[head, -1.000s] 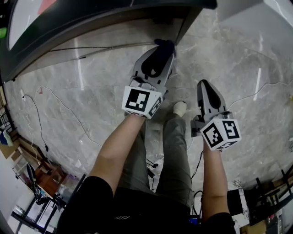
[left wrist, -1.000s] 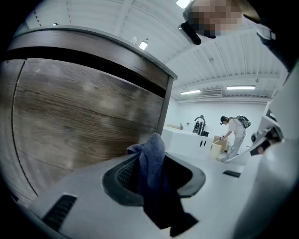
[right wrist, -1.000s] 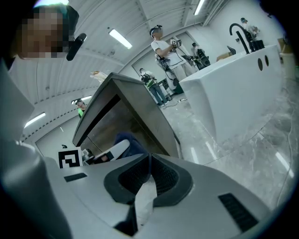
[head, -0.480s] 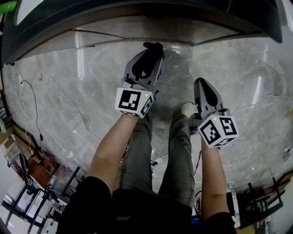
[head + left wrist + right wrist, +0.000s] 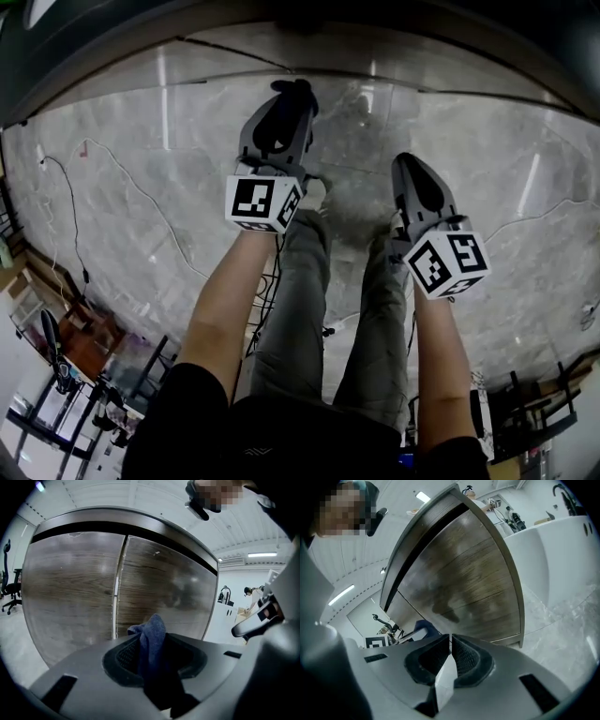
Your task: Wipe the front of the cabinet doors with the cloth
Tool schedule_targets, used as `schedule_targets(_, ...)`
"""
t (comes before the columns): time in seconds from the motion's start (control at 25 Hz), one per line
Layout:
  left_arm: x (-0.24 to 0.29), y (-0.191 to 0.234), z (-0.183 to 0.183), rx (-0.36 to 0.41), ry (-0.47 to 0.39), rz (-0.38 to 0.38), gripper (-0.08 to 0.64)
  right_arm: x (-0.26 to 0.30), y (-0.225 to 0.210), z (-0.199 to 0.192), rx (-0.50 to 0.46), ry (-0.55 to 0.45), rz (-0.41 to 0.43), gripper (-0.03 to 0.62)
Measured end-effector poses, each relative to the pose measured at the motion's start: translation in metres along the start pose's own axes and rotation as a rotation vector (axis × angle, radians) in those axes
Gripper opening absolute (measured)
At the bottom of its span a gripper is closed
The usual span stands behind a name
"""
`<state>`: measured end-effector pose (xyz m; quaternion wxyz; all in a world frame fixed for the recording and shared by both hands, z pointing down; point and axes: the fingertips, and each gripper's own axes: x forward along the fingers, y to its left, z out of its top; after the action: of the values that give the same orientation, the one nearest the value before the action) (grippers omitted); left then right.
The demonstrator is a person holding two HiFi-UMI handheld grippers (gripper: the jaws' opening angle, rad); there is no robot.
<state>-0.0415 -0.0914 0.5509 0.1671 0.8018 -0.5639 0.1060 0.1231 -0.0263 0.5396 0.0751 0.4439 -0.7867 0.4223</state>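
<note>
- Your left gripper has its fingers closed on the cloth. The dark blue fabric stands up from between the pads, and a small fold droops to the left.
- The cloth hangs in the air in front of the cabinet, apart from it. In the left gripper view it lines up just right of the seam between the two doors.
- The left door and the right door are both shut. Their fronts are wood-grained and faintly glossy.
- A dark band runs along the top of the cabinet, above both doors.
- Your right gripper has its fingers closed tip to tip, with nothing held between them.
- The right gripper view looks at the cabinet from near its right end. The left gripper and the blue cloth show at the lower left of that view.
- In the head view, both grippers point forward and down over a grey marble floor. The left gripper is ahead of the right and nearer the cabinet.
- Each gripper carries a marker cube at its rear, next to your forearm.
- Your legs show between and below the two grippers.
- Thin cables lie on the floor to your left.
- An office chair stands well to the left of the cabinet.
</note>
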Motion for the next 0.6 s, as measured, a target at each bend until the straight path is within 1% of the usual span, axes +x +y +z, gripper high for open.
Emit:
schedule_targets(0.2, 0.006, 0.027, -0.007, -0.004, 0.000, 0.008, 0.130, 0.019, 0.008, -0.007, -0.013, 0.008, -0.006, 0.041)
schedule_targets(0.36, 0.018, 0.040, -0.016, 0.013, 0.009, 0.014, 0.130, 0.033, 0.013, -0.009, -0.006, -0.010, 0.001, 0.041)
schedule_targets(0.44, 0.026, 0.047, -0.018, 0.008, 0.006, 0.025, 0.130, 0.039, 0.016, -0.011, -0.004, -0.012, 0.008, 0.041)
schedule_targets(0.6, 0.042, 0.047, -0.018, 0.007, 0.001, 0.014, 0.130, 0.044, 0.017, -0.016, -0.001, -0.007, 0.009, 0.041)
